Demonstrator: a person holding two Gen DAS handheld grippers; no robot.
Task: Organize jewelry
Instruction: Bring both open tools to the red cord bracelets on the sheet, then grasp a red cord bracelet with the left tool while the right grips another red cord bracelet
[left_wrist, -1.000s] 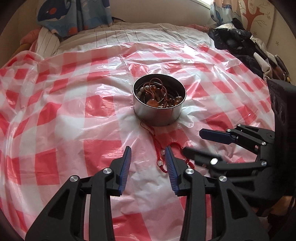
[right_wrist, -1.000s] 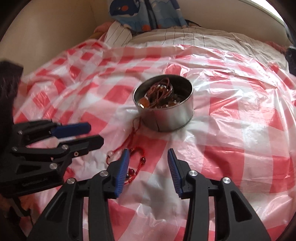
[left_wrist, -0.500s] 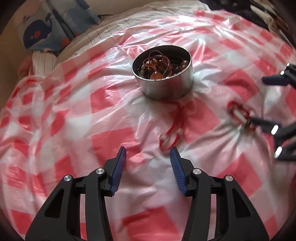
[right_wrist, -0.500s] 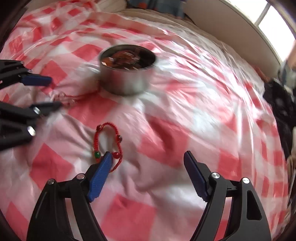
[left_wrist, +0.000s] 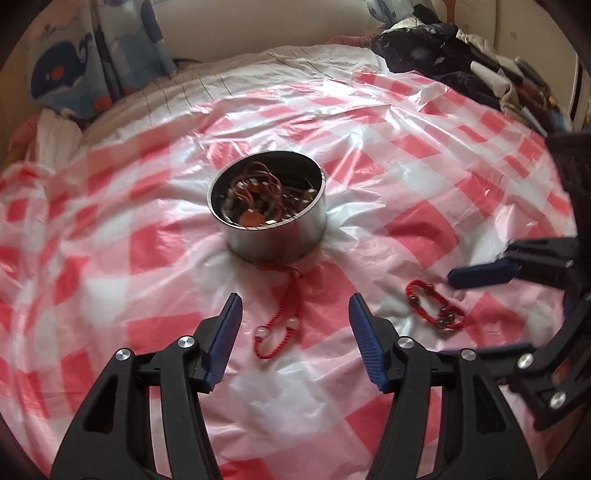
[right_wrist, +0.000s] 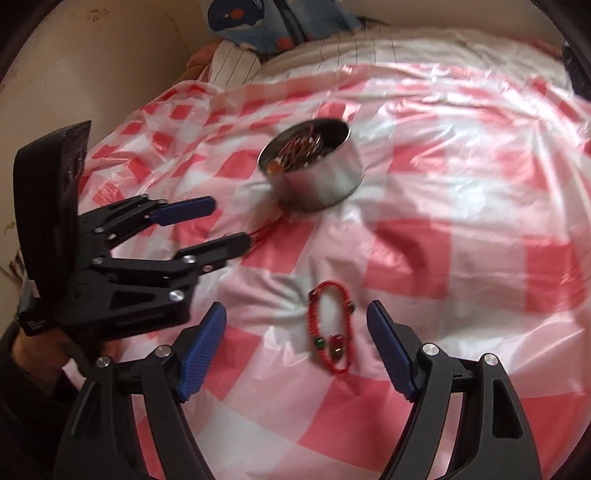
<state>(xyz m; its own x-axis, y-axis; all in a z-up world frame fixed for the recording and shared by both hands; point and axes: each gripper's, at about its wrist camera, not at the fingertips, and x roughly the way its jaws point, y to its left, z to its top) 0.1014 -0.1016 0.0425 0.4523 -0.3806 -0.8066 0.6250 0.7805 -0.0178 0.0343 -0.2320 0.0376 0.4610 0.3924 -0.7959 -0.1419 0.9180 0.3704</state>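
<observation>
Two bracelets lay loose mid-frame: beaded cord (left_wrist: 277, 328) between the opening, empty left gripper (left_wrist: 295, 336), bell bracelet (right_wrist: 331, 333) between the spread right gripper (right_wrist: 297, 350); tin (left_wrist: 275, 230) w/ the rest above, so sorting looked barely begun.

Soft daylight, plastic glare, fisheye edges

Both grippers (left_wrist: 295, 332) (right_wrist: 297, 341) have spread wider, and the two red bracelets (left_wrist: 279, 325) (right_wrist: 330, 326) now lie apart
</observation>
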